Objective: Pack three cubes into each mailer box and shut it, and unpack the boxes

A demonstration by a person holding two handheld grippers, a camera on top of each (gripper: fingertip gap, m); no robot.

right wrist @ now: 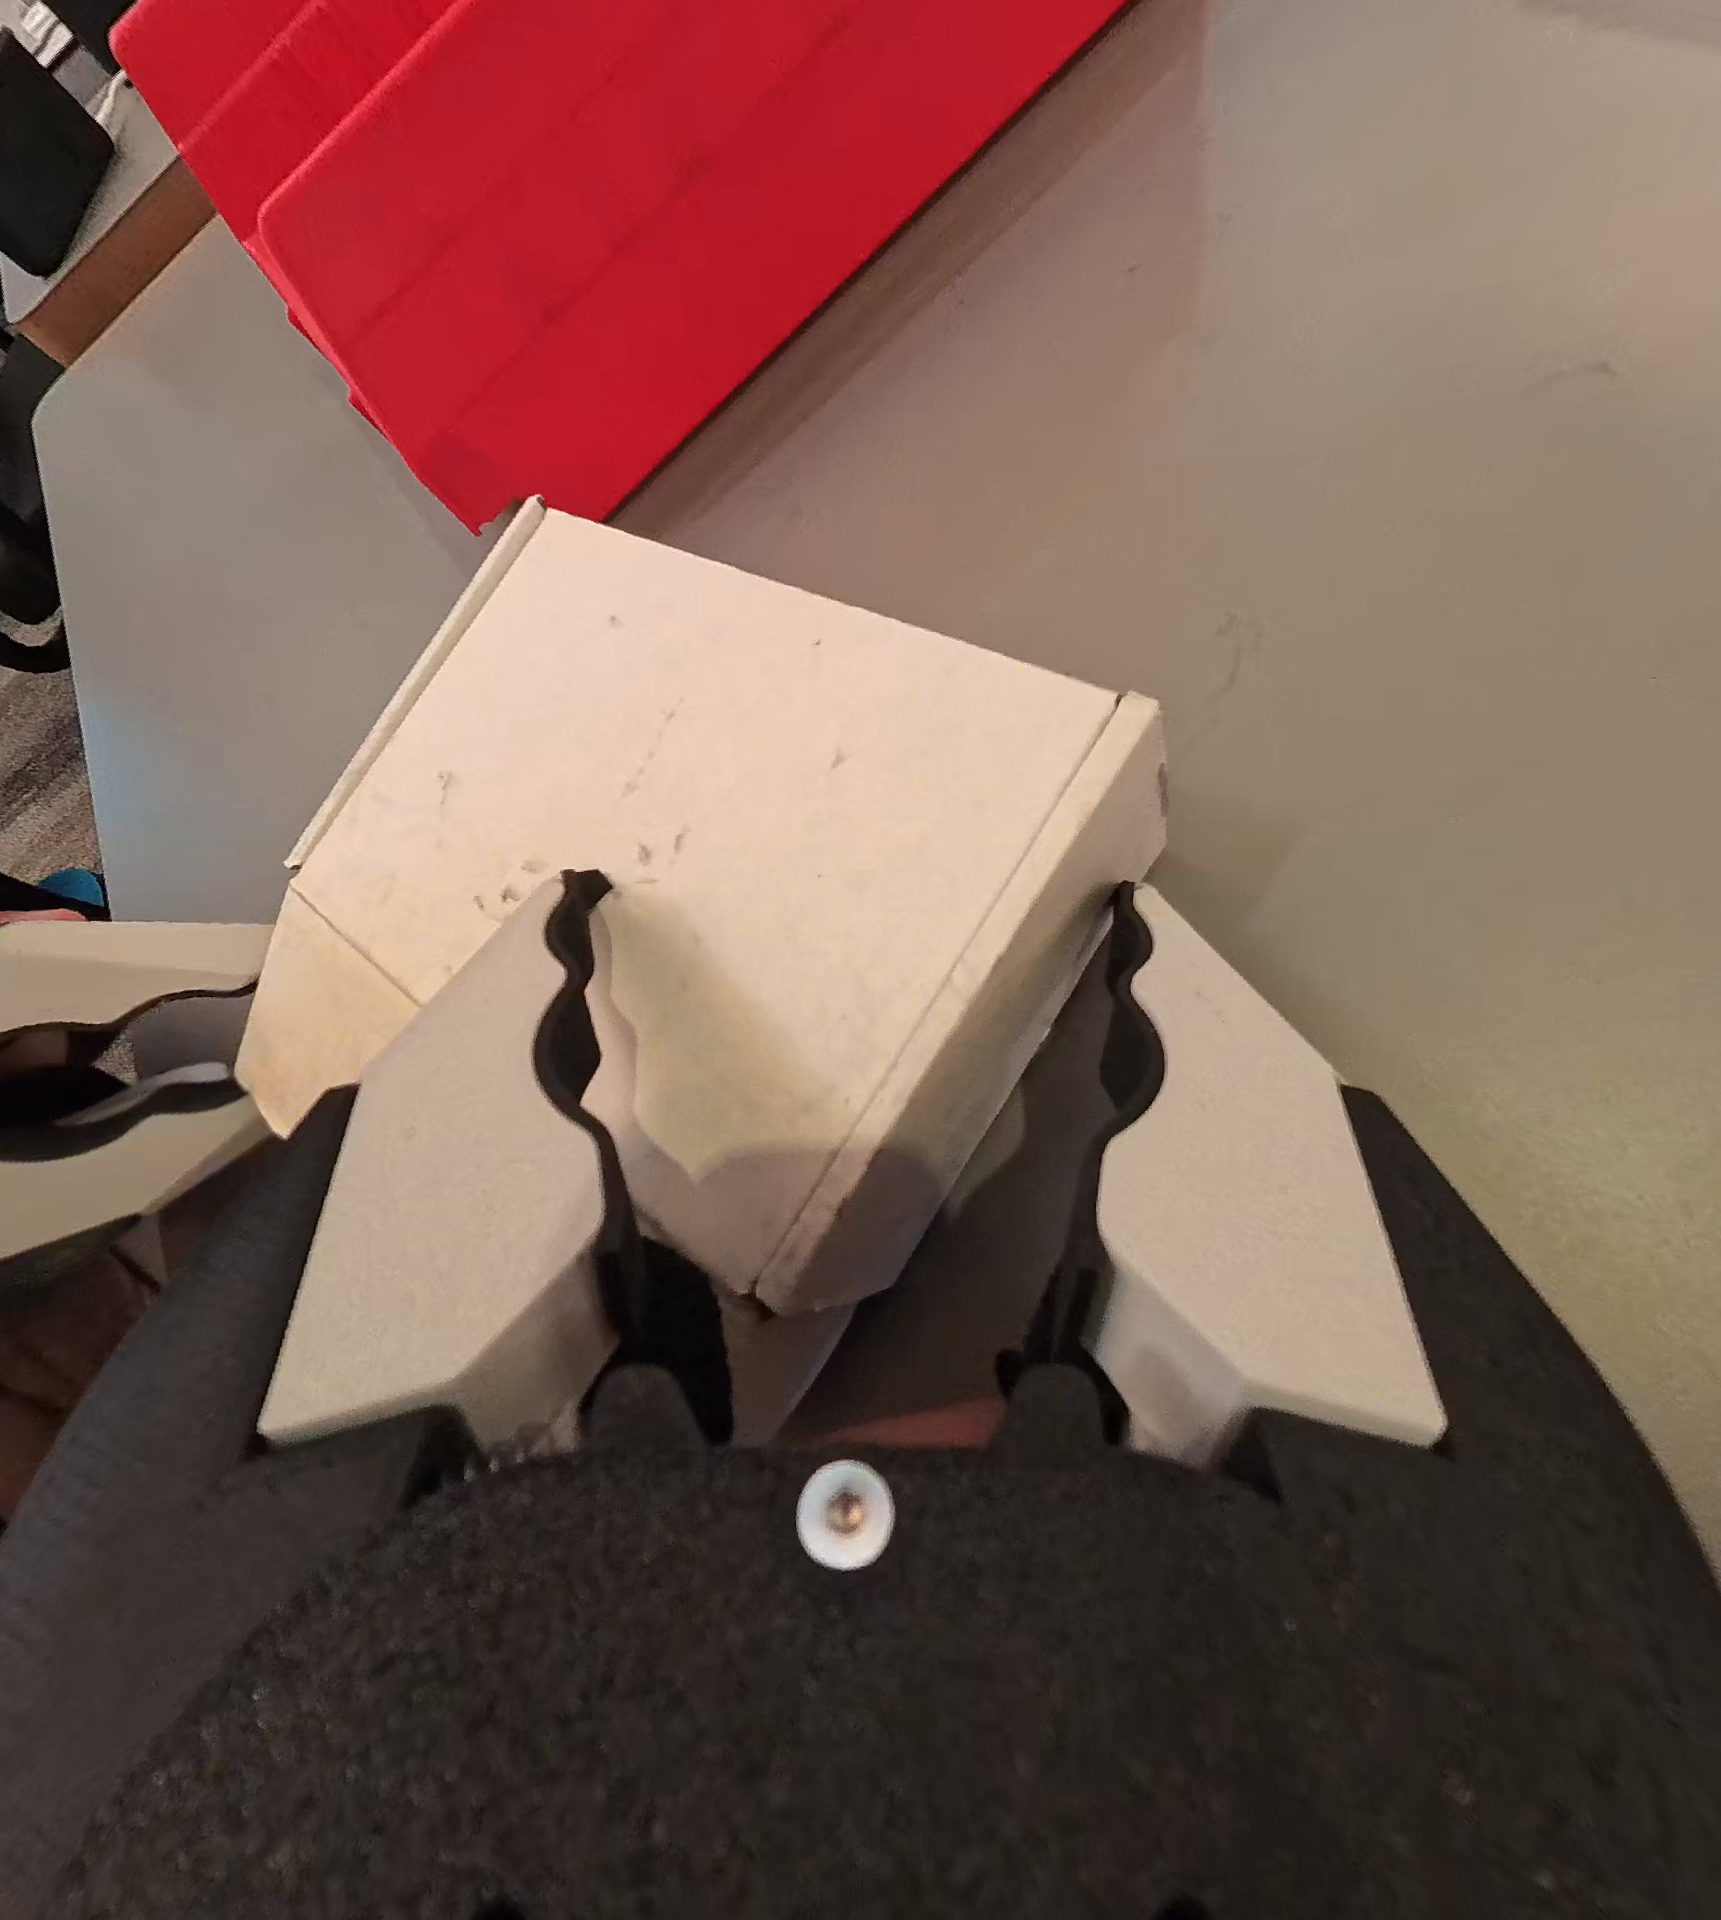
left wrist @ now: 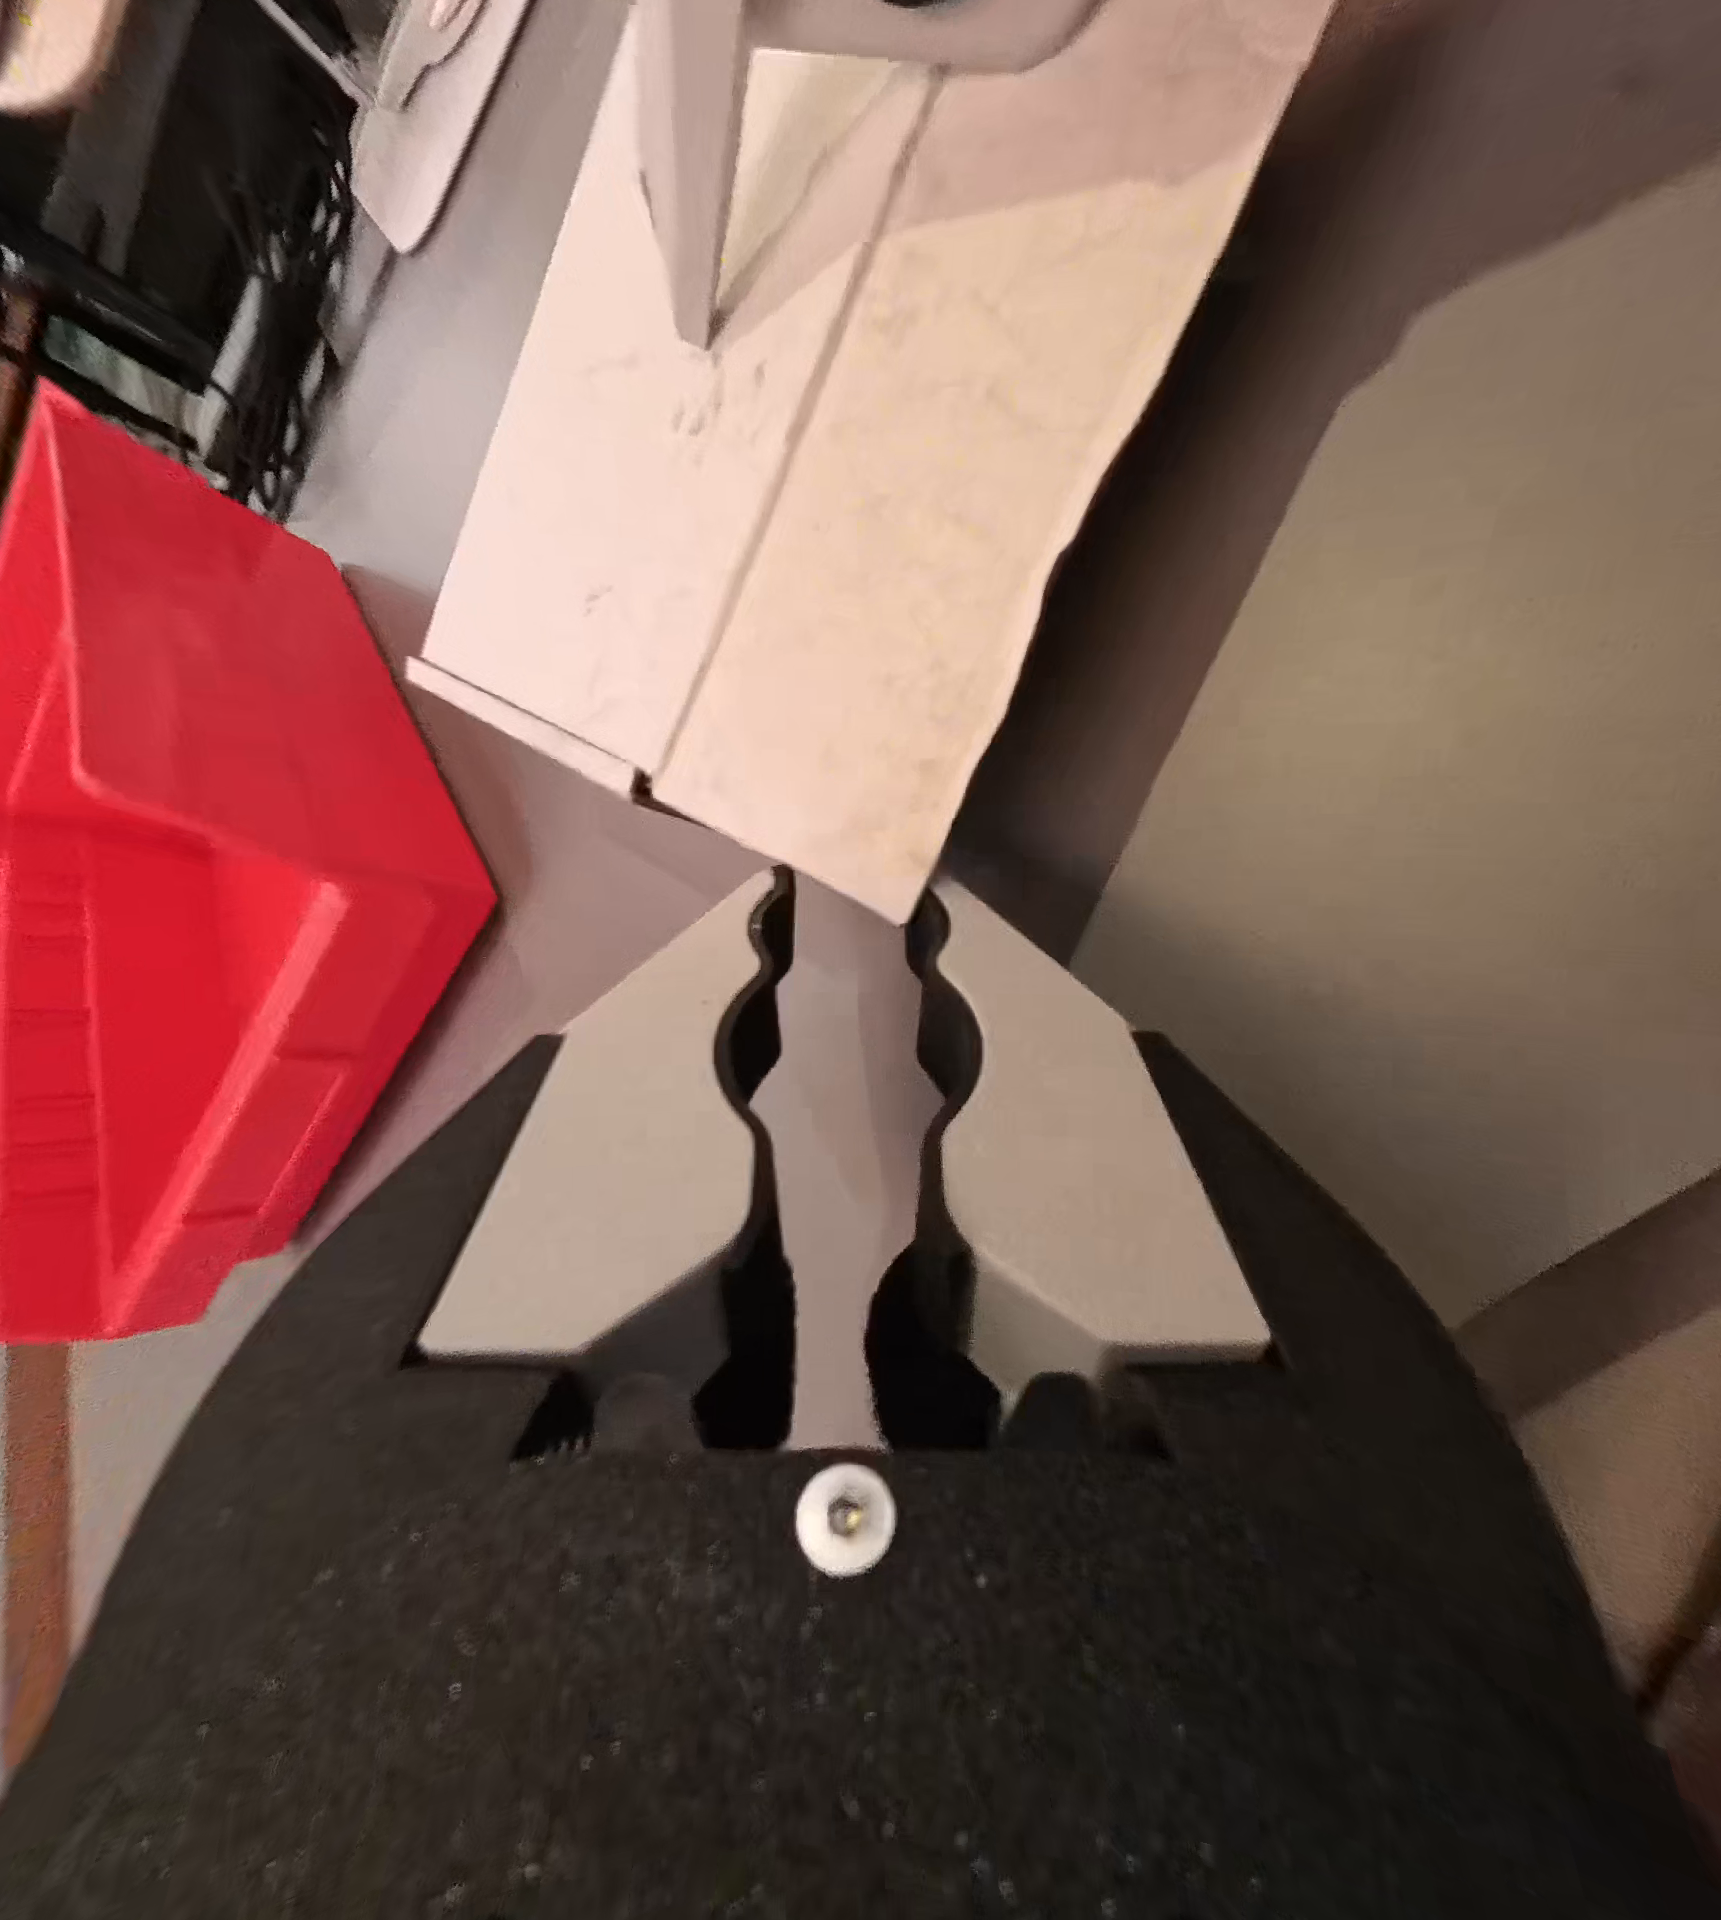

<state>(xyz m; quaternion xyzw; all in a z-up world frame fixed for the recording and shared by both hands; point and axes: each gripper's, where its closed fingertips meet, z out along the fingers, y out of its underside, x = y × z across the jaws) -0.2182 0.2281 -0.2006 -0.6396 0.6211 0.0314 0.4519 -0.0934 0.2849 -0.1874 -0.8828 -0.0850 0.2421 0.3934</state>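
The white mailer box (right wrist: 731,831) is shut and lifted clear of the grey table (right wrist: 1407,520), sitting at the centre of the right wrist view. The right gripper (right wrist: 851,904) is clamped across its near corner, one finger on the lid, the other on the side wall. The left gripper (left wrist: 851,914) has its jaws a little apart around nothing, tips just beside the box's lower corner. A red bin (left wrist: 160,883) lies at nine o'clock in the left view. No cubes show; whether this box is packed or awaiting unpacking I cannot tell
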